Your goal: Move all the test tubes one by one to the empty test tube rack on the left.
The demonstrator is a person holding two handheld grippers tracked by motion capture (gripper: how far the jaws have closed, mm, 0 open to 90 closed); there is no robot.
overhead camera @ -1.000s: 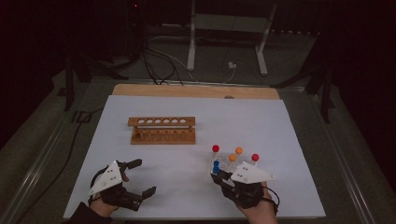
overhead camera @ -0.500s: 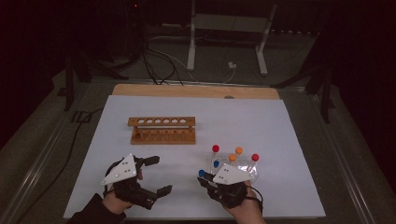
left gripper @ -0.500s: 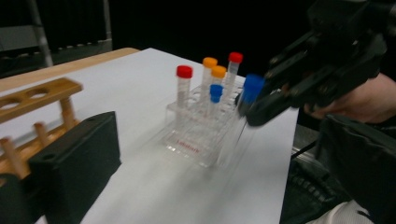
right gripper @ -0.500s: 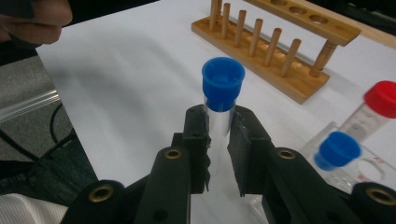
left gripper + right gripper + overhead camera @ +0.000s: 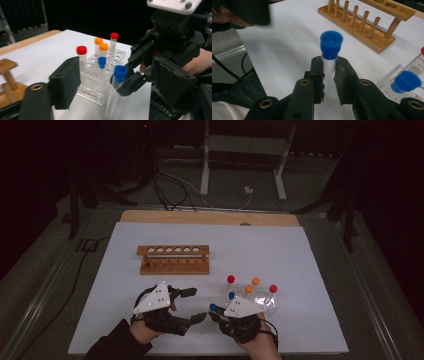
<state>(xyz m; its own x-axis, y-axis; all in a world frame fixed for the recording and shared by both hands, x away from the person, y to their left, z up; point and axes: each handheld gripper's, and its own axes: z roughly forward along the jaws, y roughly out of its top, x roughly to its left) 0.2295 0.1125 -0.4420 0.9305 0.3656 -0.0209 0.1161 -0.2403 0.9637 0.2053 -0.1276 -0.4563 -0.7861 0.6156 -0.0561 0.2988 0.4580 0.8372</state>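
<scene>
The right gripper [image 5: 329,75] is clenched on a blue-capped tube [image 5: 330,53], held upright with its cap just above the fingertips. The left gripper [image 5: 192,304] lies level beside it, jaws apart and just now closing, nothing between them; the tube stands just beyond its fingertips. Beyond the right fingers, a clear rack [image 5: 100,86] holds tubes capped red, orange and blue. A wooden rack [image 5: 173,259] sits farther out on the white sheet [image 5: 300,270], over a wooden board [image 5: 210,217]. The room behind is dark, with cables and a metal stand.
</scene>
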